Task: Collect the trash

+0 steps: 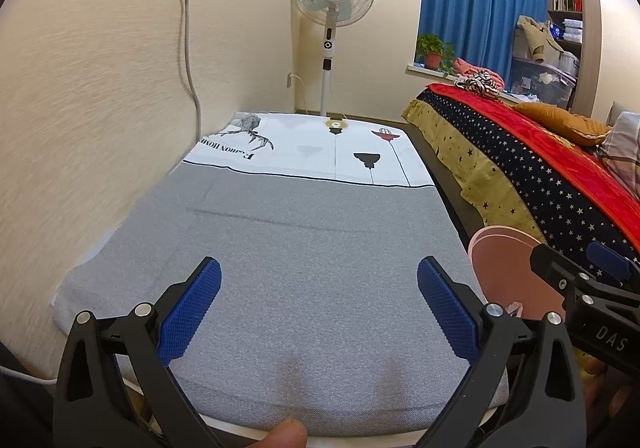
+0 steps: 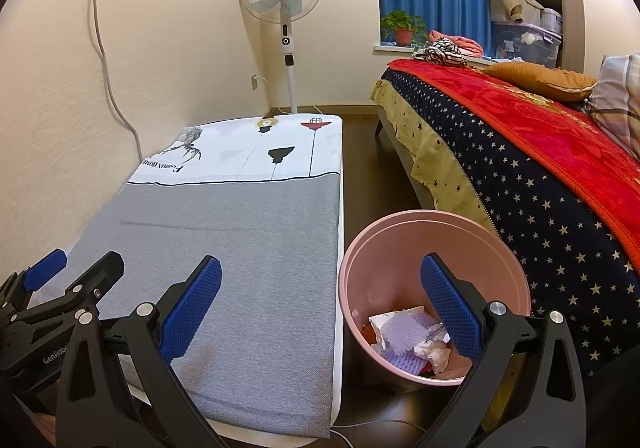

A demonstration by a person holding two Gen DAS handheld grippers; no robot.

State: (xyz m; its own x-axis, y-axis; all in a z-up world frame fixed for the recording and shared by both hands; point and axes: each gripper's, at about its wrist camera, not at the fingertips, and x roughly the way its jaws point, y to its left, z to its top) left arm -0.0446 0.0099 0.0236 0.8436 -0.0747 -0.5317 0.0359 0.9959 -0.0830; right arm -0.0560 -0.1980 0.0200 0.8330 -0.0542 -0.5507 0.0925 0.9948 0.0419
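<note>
**Both grippers empty, trash already in the pink bin**

The pink bin [image 2: 436, 248] stands on the dark floor, just beside the right-hand edge of the desk [image 2: 248, 248] and between it and the bed [image 2: 560, 184]. Inside the bin, at its bottom, lies the trash [image 2: 412, 340]: crumpled white paper, a pale purple ridged sheet and some reddish scraps. No loose trash shows on the grey cloth of the desk in either view.

The right gripper [image 2: 320, 312] has its fingers spread wide and holds nothing. Its right finger stands over the mouth of the bin, its left finger over the desk next to the bin, so the trash lies below and a little right of the gap between them, not touched. The left gripper [image 1: 319, 312] is likewise wide open and empty, above the desk, well left of the bin; only an arc of the bin's rim [image 1: 500, 248] shows in its view.

As a judgement: the trash looks light, soft and easily crushed, not fragile. The paper should give under the fingers, so a pinch on a bunched fold would hold better than on a flat edge. The ridged sheet looks springy and may slip if taken by its thin edge. Collection looks largely done.
</note>
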